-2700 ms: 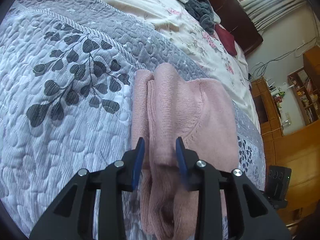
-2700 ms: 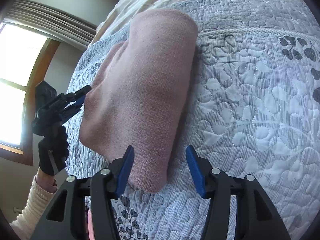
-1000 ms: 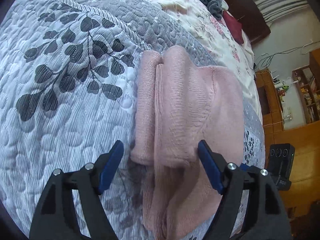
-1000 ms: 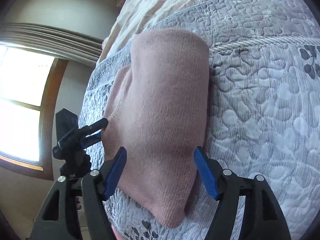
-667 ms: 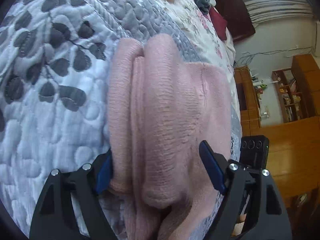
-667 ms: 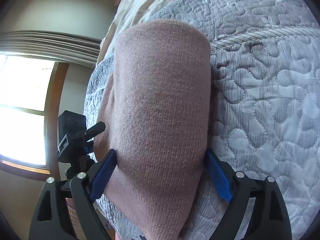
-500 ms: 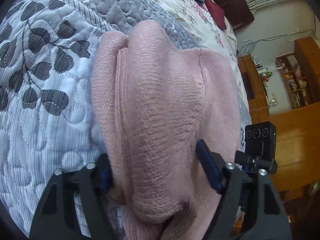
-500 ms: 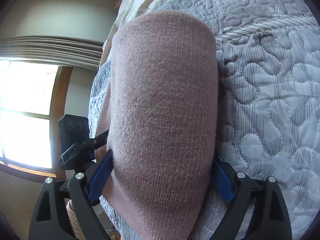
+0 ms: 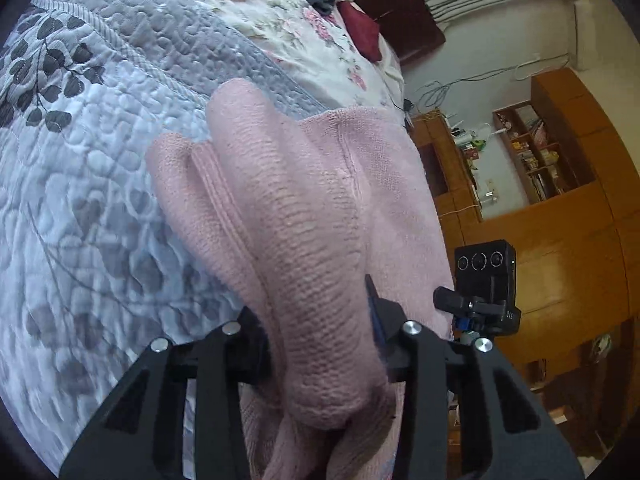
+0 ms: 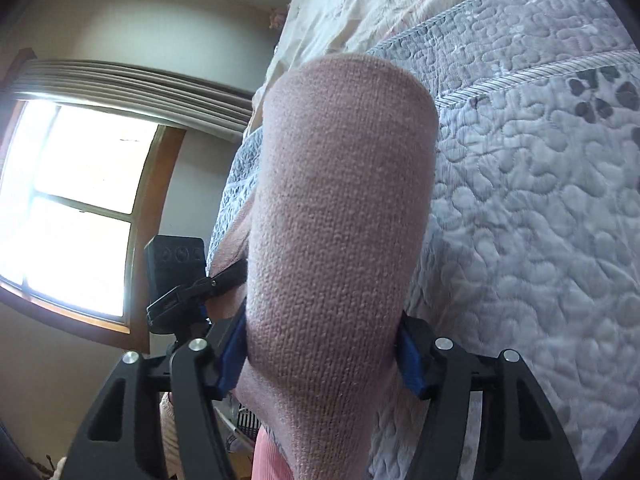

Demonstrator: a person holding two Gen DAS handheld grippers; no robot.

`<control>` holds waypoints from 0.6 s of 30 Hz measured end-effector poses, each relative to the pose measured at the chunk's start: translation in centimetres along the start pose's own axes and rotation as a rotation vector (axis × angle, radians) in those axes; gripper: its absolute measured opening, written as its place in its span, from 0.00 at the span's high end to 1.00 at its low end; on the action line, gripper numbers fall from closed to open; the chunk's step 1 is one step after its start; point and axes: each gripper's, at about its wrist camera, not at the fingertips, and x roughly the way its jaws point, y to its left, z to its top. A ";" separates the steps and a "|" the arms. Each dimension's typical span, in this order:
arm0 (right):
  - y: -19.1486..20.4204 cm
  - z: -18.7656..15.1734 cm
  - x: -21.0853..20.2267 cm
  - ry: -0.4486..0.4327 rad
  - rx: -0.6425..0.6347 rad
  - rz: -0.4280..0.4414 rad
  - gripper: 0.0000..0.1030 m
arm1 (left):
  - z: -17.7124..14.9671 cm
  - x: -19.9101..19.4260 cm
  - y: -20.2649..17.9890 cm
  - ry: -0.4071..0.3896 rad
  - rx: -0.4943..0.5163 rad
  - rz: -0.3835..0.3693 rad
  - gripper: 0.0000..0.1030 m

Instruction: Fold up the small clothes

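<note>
Quilted grey bedspread (image 9: 100, 184) with a dark leaf print forms the working surface, and everything else is placed relative to it: a cream floral sheet (image 9: 280, 28) lies beyond its far border, and wooden shelving (image 9: 536, 160) stands past the edge of the bed. On the bedspread, near that edge, lies the soft pink knitted garment (image 9: 304, 208), already folded into a thick bundle of several layers.

The bundle is held at its near end by 2 grippers side by side. The left gripper (image 9: 320, 320) is closed on the stacked folds, its fingers pressed into the knit, one of them largely hidden by cloth. The right gripper (image 10: 322, 344) is closed across the smooth rolled edge (image 10: 344, 208), its blue pads (image 10: 410, 354) squeezed against both sides of the roll. In the right wrist view the other tool is seen just beside the roll.

The layers are probably pinched together so that none slips while the bundle is lifted or turned over. The fold appears nearly complete; whether the bundle is clear of the bedspread cannot be told.
</note>
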 end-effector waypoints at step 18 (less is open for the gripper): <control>-6.0 -13.2 -5.4 0.005 0.099 -0.123 0.36 | -13.0 5.6 -1.7 0.111 -0.005 0.051 0.63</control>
